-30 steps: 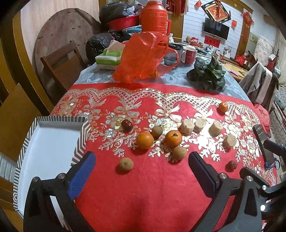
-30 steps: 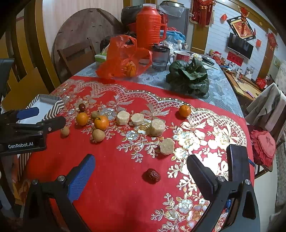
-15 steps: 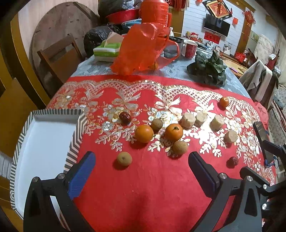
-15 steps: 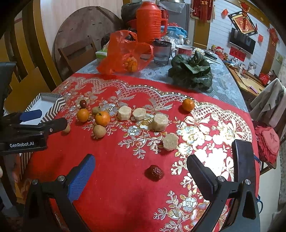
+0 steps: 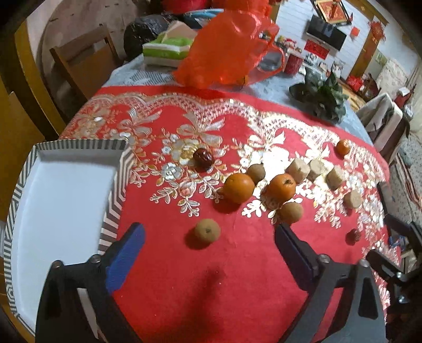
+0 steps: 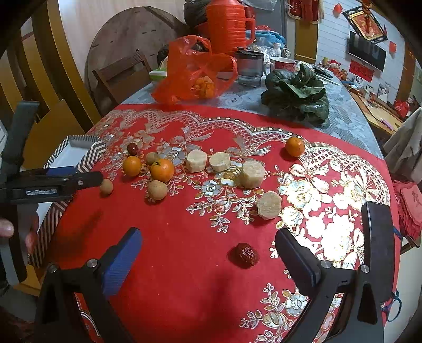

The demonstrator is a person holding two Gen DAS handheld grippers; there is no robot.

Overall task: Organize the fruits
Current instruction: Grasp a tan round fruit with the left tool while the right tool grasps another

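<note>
Fruit lies scattered on a red embroidered cloth. In the left wrist view a small brown round fruit (image 5: 207, 233) sits just ahead of my left gripper (image 5: 209, 250), in line with the gap between its jaws. The jaws are closing and the pads do not touch the fruit. Beyond it are two oranges (image 5: 238, 187) (image 5: 282, 186), more brown fruits and a dark red date (image 5: 202, 157). A white tray with a striped rim (image 5: 116, 184) stands at the left. My right gripper (image 6: 209, 258) is open over a wrinkled red date (image 6: 246, 255), which lies between its fingers without contact.
Pale cut cylinders (image 6: 252, 174) and a lone small orange (image 6: 295, 146) lie mid-cloth. At the back stand a red plastic bag (image 6: 195, 71), a leafy green vegetable (image 6: 296, 95), a red jug (image 6: 228, 25) and a cup. A wooden chair (image 5: 87, 60) stands beside the table's left.
My left gripper has come down and forward toward the small brown fruit, and its jaws stand narrower. The right gripper has barely moved.
</note>
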